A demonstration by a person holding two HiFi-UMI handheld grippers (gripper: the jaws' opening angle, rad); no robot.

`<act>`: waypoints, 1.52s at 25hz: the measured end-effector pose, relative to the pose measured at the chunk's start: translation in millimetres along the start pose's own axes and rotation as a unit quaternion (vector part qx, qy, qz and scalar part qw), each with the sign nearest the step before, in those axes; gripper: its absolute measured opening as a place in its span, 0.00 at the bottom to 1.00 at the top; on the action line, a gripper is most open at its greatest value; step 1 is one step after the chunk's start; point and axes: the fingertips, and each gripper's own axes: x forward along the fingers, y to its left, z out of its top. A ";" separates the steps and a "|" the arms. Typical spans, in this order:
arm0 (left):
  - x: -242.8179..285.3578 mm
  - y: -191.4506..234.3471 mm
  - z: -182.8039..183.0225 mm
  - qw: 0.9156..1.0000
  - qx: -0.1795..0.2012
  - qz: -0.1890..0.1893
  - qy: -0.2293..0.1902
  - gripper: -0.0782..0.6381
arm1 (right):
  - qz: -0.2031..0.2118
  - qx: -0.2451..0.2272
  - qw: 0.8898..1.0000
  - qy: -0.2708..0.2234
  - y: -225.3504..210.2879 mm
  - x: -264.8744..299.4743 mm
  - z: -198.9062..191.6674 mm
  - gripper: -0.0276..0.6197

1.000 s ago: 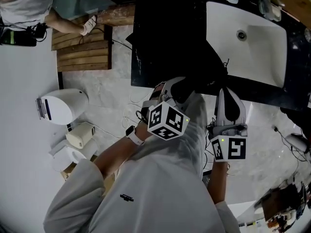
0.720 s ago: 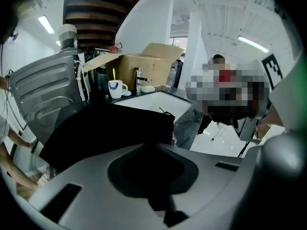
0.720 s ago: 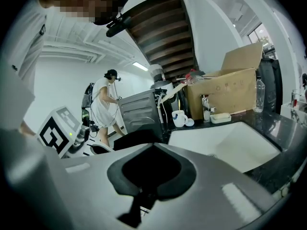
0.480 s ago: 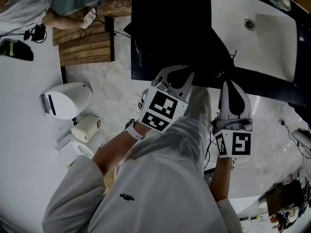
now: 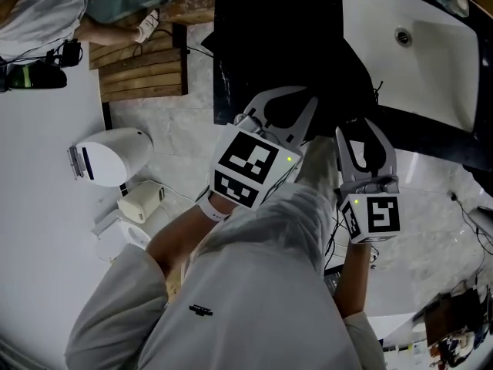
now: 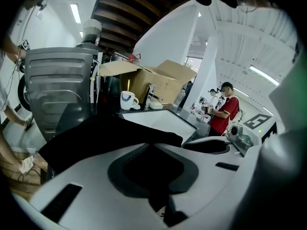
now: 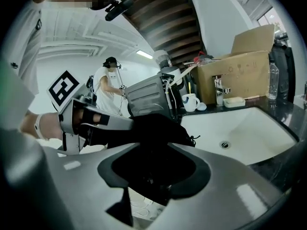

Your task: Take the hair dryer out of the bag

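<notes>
Black limp bag [image 7: 156,128], left tool [image 5: 291,102] pinching it, right tool [image 5: 362,132] just opening, fabric between.

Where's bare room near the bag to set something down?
The white sink, right of the black bag, is bare. The counter behind it is crowded: mug, soap dish, bottle, cardboard box. Left of the sink, the bag covers the counter.

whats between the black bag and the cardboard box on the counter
A white mug, standing beyond the black bag and just left of the cardboard box, at the white sink's far corner; the right gripper view shows it.
</notes>
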 end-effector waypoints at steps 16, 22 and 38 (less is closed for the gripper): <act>-21.1 10.1 22.0 0.999 0.010 0.026 -0.025 0.14 | 0.041 -0.022 0.999 0.025 22.5 41.0 2.9 0.45; -24.0 9.8 21.2 0.999 0.011 0.020 -0.028 0.14 | 0.045 -0.022 0.997 0.055 28.9 67.2 -0.4 0.46; -25.6 29.8 15.9 0.999 -0.009 0.020 -0.037 0.14 | -0.009 -0.063 0.984 0.169 21.4 120.4 -36.7 0.48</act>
